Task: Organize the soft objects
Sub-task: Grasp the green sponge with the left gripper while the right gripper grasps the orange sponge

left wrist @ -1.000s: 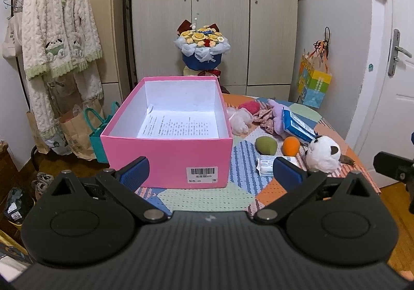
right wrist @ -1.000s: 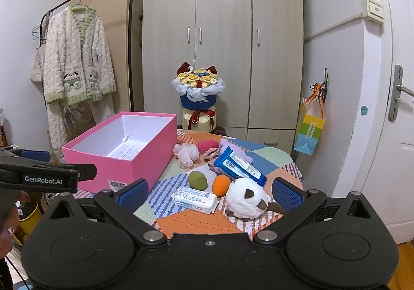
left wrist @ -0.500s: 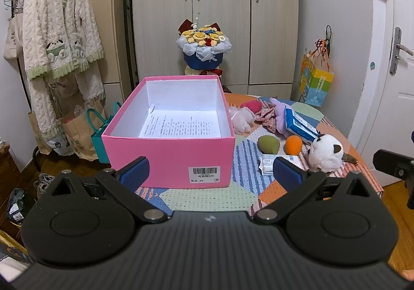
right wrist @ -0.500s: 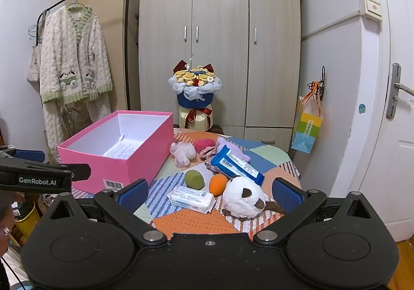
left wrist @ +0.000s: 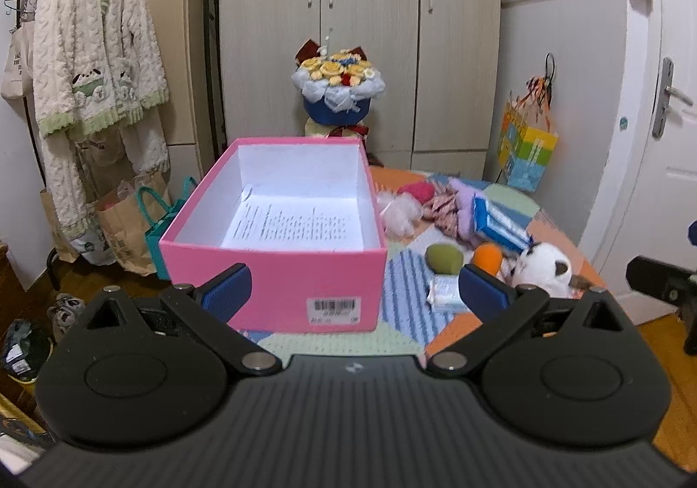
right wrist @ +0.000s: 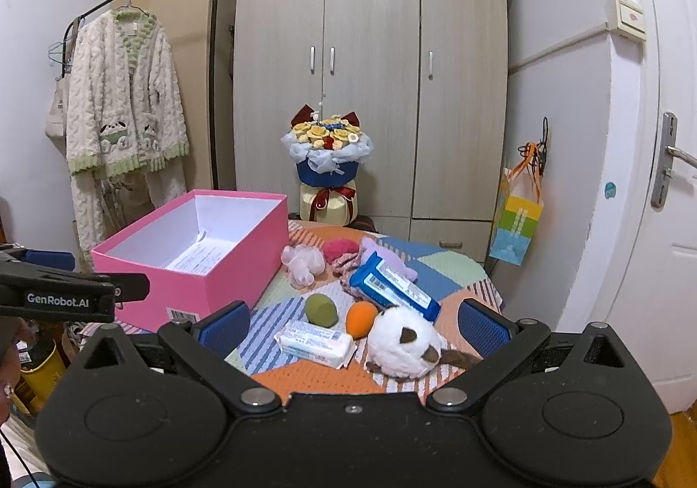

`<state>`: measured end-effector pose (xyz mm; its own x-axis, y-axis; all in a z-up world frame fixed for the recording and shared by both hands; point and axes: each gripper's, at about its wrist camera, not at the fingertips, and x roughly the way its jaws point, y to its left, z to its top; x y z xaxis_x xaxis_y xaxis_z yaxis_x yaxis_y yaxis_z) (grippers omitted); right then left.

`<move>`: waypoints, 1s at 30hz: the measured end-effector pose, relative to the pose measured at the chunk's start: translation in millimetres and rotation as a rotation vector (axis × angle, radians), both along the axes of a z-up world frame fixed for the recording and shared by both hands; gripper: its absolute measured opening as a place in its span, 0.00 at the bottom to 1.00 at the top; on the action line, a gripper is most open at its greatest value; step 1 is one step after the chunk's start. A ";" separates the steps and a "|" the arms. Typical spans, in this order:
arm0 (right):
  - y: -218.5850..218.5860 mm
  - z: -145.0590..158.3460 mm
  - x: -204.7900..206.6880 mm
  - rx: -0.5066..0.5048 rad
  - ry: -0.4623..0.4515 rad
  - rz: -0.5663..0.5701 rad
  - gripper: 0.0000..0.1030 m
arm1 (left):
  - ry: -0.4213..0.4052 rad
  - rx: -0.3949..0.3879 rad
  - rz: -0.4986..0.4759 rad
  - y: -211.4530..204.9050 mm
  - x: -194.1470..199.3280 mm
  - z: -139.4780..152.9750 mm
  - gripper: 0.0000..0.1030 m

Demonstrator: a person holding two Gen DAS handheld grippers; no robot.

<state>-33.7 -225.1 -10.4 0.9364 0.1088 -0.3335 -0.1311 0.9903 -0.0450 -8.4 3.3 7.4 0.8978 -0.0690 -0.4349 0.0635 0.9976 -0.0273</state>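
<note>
White "GenRobot.AI" lettering on left gripper (right wrist: 65, 300); both grippers' jaws spread, empty, right gripper (right wrist: 353, 320) included.

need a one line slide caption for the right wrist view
Open right gripper hovers before a white plush toy, sponges and wipes beside an open pink box on a patchwork table.

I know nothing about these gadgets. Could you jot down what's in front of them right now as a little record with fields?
Container: pink box, open, holding only a printed sheet
Soft items on table: white plush, green sponge, orange sponge, pink fluffy toy
Other items: tissue pack, blue packet
Left gripper: open, empty
Right gripper: open, empty
Progress: nothing soft in the box yet
</note>
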 end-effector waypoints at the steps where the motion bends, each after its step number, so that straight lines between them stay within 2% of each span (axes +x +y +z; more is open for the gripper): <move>1: -0.7 1.0 1.6 -0.002 -0.007 0.007 1.00 | -0.014 -0.007 -0.004 -0.7 1.0 1.4 0.99; 5: -6.2 -5.3 7.4 0.005 -0.095 0.087 1.00 | -0.048 -0.020 -0.020 -6.7 13.2 3.5 0.99; 9: -8.2 -26.6 36.8 -0.059 -0.067 0.156 0.99 | -0.052 0.009 -0.046 -17.4 31.6 -3.1 0.99; 11: -8.4 -35.2 53.5 -0.078 -0.046 0.173 0.96 | -0.052 0.025 -0.058 -24.9 43.0 -7.5 0.99; 16: -15.0 -39.0 97.1 -0.120 0.050 0.229 0.62 | -0.032 0.033 -0.142 -49.9 75.9 -8.5 0.96; 17: -18.0 -36.4 108.5 -0.113 0.075 0.242 0.61 | -0.029 0.034 -0.155 -56.0 83.8 -7.0 0.96; 19: -24.3 -33.1 126.3 -0.082 0.130 0.272 0.61 | 0.004 0.029 -0.177 -66.8 102.0 -3.8 0.88; 21: -30.7 -31.7 150.2 -0.045 0.216 0.316 0.61 | 0.049 0.018 -0.216 -75.0 122.7 -2.7 0.85; 23: -34.2 -35.4 170.8 -0.026 0.298 0.349 0.61 | 0.118 0.006 -0.245 -81.4 146.2 -5.0 0.80; 25: -36.1 -42.1 189.6 0.000 0.371 0.364 0.61 | 0.208 -0.004 -0.268 -86.0 170.9 -9.2 0.67; 30: -38.5 -58.7 232.0 0.049 0.517 0.402 0.55 | 0.384 -0.066 -0.293 -91.3 214.8 -28.5 0.58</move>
